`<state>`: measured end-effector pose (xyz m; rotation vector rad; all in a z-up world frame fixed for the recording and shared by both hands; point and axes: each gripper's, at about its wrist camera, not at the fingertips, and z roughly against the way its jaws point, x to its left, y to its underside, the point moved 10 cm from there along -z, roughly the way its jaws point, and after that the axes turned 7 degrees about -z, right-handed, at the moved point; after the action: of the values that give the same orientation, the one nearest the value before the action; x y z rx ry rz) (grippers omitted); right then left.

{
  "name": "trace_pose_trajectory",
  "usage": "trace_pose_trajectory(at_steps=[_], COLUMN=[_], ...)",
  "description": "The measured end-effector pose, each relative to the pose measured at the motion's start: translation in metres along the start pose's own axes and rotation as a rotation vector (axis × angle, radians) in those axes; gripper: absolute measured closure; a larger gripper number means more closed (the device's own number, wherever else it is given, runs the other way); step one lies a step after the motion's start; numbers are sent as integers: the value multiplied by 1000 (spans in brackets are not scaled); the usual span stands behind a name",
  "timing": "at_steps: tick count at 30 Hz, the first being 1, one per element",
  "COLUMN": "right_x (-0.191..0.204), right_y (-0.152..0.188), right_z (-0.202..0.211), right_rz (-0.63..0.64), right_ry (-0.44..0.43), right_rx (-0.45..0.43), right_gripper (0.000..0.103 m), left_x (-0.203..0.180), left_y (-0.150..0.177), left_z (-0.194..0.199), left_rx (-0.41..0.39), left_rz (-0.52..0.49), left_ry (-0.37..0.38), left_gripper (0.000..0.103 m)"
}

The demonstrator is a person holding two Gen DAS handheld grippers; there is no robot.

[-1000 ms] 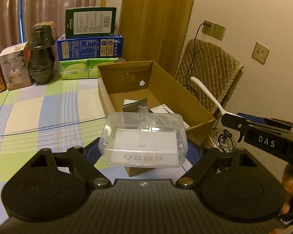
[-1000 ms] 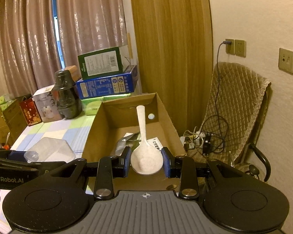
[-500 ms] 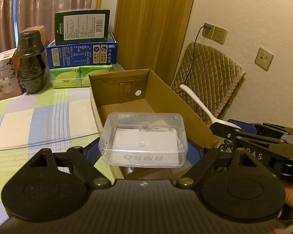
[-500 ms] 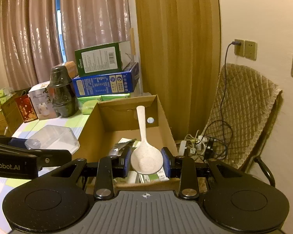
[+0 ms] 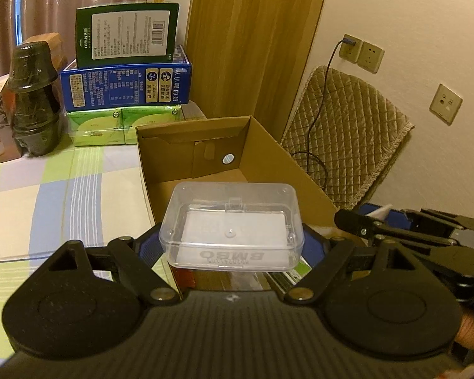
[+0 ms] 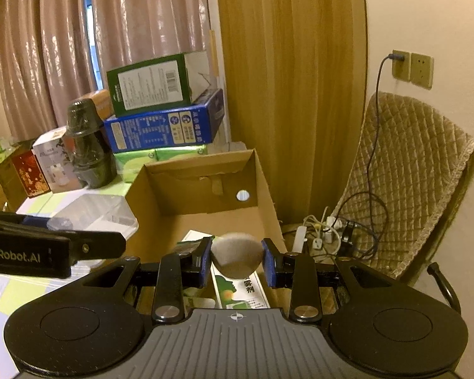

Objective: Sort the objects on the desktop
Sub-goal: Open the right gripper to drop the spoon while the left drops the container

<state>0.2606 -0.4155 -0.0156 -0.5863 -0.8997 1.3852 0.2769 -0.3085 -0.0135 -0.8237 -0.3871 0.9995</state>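
Tools hold clear case (image 5: 233, 227) and spoon (image 6: 236, 255) above cardboard box (image 5: 287, 170) rim.

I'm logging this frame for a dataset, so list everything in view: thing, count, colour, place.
plastic case: 1, clear, in left gripper.
spoon: 1, white, blurred, in right gripper.
cardboard box: 1, brown, open, on table's right edge.
packets: several, green-white, inside box.
stacked cartons: green, blue, light green, behind box.
dark jar: 1, table's far left.
tablecloth: checked.
chair: 1, tan quilted cover, by wall.
power strip: white, on floor.
left gripper: black.
right gripper: black.
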Motion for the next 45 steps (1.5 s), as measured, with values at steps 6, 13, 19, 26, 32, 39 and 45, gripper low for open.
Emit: trace_pose_trajectory(at_steps=[6, 13, 19, 26, 32, 39, 45], right_x=[2, 8, 15, 17, 24, 14, 3], right_y=[-5, -18, -35, -48, -49, -35, -12], right_z=[-18, -31, -47, -61, -68, -53, -25], right_rz=[11, 27, 36, 2, -3, -39, -62], right_ry=[-2, -16, -35, -53, -90, -82, -67], right_rx=[8, -10, -34, -34, -31, -16, 4], right_gripper=[73, 73, 73, 73, 48, 29, 16], left_x=[9, 16, 20, 32, 47, 58, 51], left_y=[-2, -6, -16, -14, -1, 11, 22], left_z=[-17, -31, -42, -41, -27, -6, 13], left_rx=[14, 12, 10, 9, 9, 3, 3], left_rz=[16, 29, 25, 53, 82, 97, 88], left_ry=[5, 10, 3, -10, -32, -55, -65], left_gripper=[20, 19, 19, 13, 13, 12, 10])
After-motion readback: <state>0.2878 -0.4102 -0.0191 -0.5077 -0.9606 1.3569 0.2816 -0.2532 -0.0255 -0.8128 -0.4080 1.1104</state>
